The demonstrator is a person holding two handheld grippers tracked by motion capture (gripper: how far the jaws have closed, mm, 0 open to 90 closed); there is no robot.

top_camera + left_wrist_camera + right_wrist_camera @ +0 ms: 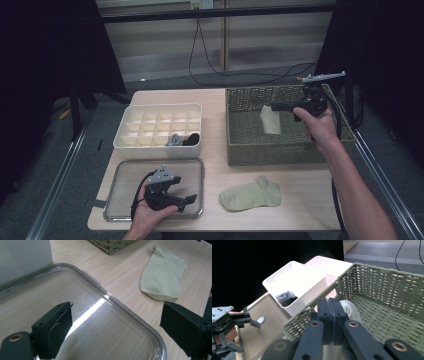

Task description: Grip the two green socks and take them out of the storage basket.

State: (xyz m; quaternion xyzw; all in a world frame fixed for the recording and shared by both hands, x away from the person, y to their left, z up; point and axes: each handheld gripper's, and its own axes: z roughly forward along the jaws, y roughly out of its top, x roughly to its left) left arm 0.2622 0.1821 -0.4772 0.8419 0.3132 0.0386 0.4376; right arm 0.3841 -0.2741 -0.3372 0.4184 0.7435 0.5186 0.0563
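Note:
A pale green sock (271,121) hangs over the woven basket (280,151) with my right gripper (273,106) shut on its top edge. In the right gripper view the jaws are pressed together (329,305) and the sock (351,310) shows just behind them, inside the basket (387,282). A matching sock (251,195) lies flat on the table near the front edge. My left gripper (190,201) rests open above a clear plastic lid (125,175) with nothing between its jaws. From the left gripper (115,315), the flat sock (163,275) lies beyond the lid's rim (120,305).
A white divided organizer (165,106) stands behind the lid, with a grey sock (174,140) and a black sock (192,139) in its front compartments. Black cables run across the floor past the table's far edge. Bare wood lies between the lid and the flat sock.

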